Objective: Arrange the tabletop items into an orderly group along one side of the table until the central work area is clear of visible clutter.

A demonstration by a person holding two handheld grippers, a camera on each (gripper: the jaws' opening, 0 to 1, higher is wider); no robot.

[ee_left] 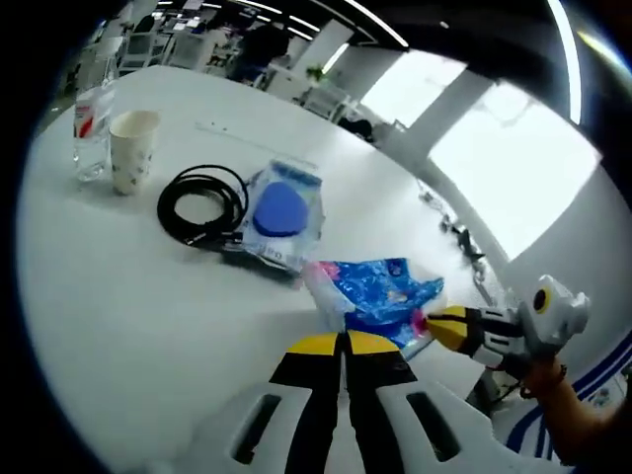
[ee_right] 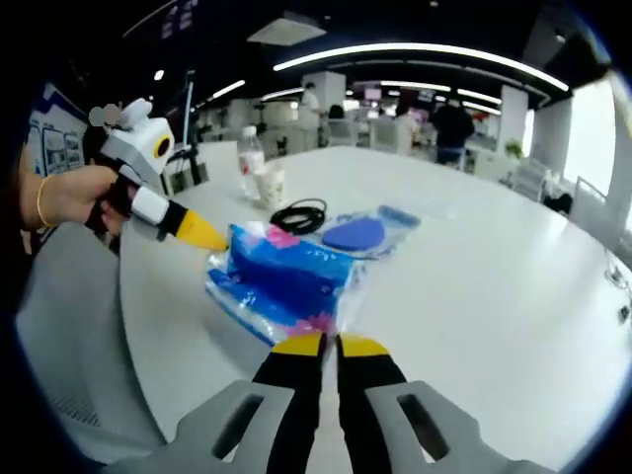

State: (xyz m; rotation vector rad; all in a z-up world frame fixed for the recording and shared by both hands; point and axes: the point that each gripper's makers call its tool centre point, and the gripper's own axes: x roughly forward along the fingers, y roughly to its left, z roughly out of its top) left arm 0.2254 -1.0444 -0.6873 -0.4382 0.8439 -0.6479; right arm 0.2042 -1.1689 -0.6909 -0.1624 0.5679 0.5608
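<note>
Blue plastic bag point(ee_right: 291, 281) pinched between right gripper point(ee_right: 330, 344) and left gripper point(ee_right: 219, 240), both jaw pairs pressed together.

Room is bright overall. Daylight pours through the large windows point(ee_left: 513, 168) in the left gripper view and blows out to pure white, no detail. Ceiling light strips point(ee_right: 415, 49) run overhead, crisp but slightly flared. The white table point(ee_right: 494, 267) reflects it evenly, mild sheen toward its far edge, shadows soft and short under the things on it. Strong fisheye bending at the frame edges, straight lines curve. Background office is soft; near jaws slightly blurred.
</note>
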